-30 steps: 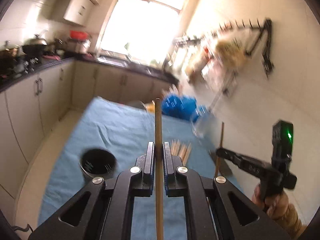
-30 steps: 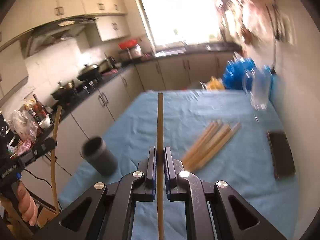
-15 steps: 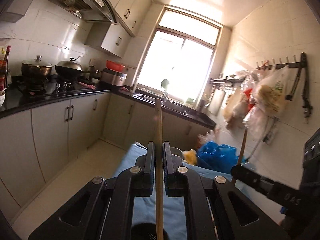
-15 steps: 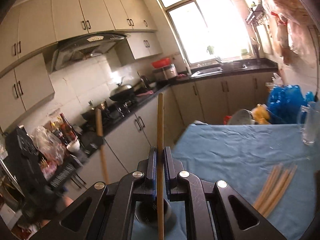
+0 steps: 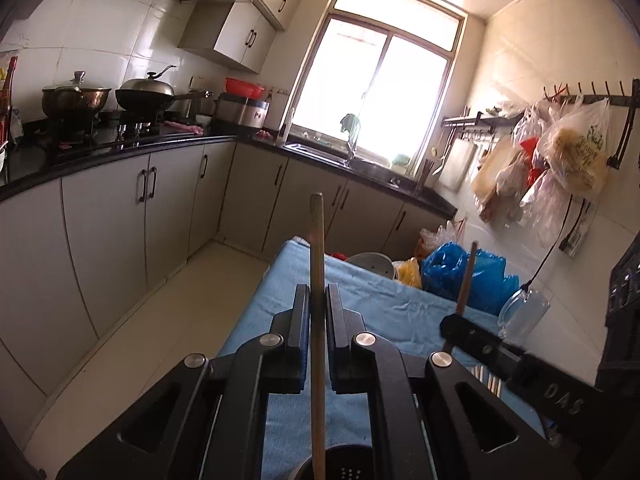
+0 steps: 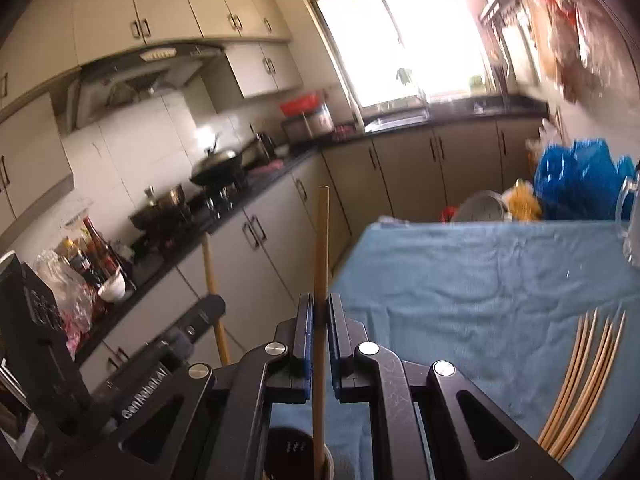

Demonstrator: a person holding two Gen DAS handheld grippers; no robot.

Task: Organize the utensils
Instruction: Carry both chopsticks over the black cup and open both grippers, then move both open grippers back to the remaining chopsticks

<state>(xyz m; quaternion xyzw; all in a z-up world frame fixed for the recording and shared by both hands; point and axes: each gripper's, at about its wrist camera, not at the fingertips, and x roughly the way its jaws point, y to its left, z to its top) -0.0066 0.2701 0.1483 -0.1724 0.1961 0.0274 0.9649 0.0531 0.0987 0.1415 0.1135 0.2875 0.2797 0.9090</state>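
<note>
My left gripper (image 5: 318, 300) is shut on an upright wooden chopstick (image 5: 317, 248). Its lower end reaches down to the black perforated holder (image 5: 340, 466) at the bottom edge. My right gripper (image 6: 320, 310) is shut on a second upright chopstick (image 6: 321, 240), its lower end in or at the same black holder (image 6: 290, 454). Each gripper shows in the other's view, the right one (image 5: 464, 320) at the right, the left one (image 6: 212, 308) at the left. Several loose chopsticks (image 6: 580, 380) lie on the blue cloth (image 6: 480, 280) to the right.
A glass mug (image 5: 520, 314), blue plastic bags (image 5: 460, 272) and a metal bowl (image 5: 370, 262) sit at the table's far end. Kitchen cabinets and a stove with pots (image 5: 76, 98) run along the left. Bags hang on the right wall (image 5: 568, 152).
Both grippers have tilted from looking down at the table to near level, turning the chopsticks upright over the holder. The holder has shifted to the bottom edge of both views.
</note>
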